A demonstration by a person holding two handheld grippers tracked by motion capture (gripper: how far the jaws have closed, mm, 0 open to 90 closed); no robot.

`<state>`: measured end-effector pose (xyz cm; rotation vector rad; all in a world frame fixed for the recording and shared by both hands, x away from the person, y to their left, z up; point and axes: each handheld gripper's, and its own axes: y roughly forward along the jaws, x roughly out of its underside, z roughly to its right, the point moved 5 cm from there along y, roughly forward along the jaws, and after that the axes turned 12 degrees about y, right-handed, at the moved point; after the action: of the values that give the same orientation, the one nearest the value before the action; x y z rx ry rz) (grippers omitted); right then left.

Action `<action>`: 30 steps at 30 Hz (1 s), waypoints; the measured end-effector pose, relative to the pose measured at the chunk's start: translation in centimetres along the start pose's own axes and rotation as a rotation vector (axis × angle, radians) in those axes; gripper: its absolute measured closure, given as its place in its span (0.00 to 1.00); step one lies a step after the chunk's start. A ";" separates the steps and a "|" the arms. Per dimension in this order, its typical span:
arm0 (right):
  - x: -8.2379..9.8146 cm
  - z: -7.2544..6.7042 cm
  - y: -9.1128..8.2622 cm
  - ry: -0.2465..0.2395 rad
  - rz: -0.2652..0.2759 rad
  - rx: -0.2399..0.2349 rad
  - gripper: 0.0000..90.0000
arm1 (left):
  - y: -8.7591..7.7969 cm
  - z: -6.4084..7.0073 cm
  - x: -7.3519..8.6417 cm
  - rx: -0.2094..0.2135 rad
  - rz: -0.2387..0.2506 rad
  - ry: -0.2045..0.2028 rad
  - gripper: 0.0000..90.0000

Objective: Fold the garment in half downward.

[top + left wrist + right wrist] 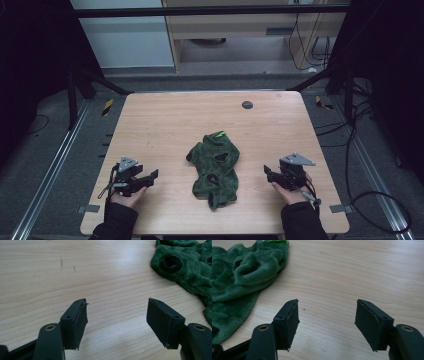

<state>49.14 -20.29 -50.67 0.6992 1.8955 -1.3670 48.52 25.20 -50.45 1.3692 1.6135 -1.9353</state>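
A crumpled green fleece garment (215, 167), maybe a small hooded one, lies on the bench (165, 120) between both grippers. The left gripper (150, 178) and the right gripper (268, 174) have jaws spread, holding nothing.

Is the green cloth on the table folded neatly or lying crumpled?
Crumpled. The green cloth lies in an uneven heap on the table, with lumps, creases and dark openings; no flat folded edges show.
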 end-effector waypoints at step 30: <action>-1.6 -3.7 -1.1 -0.064 0.013 -0.135 0.39 | -0.1 1.7 -2.9 0.065 0.039 0.054 0.37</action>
<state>48.49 -17.16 -47.97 0.5927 1.9090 -1.2266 49.12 22.71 -48.24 1.4787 1.5483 -1.9601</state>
